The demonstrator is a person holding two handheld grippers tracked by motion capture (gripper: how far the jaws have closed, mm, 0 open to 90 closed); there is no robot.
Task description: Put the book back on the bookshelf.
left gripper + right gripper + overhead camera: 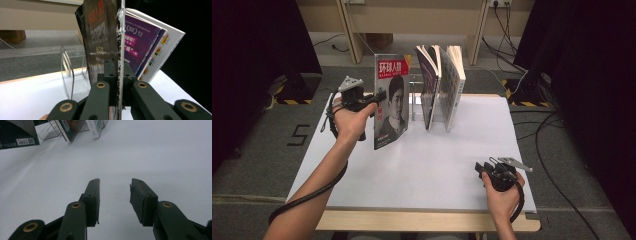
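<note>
White-topped table [422, 170], dark curtains either side. Left gripper [374, 98] clamped tight on a magazine [391, 102], holding it upright above the table's far-left part, just beside the clear acrylic rack [71, 72]. Two more magazines [442, 85] lean in the rack at the far edge. Right gripper [482, 167], jaws apart and empty, rests near the near-right corner. Risk: thin one-edge grip; the magazine may sag or catch the rack divider.
</note>
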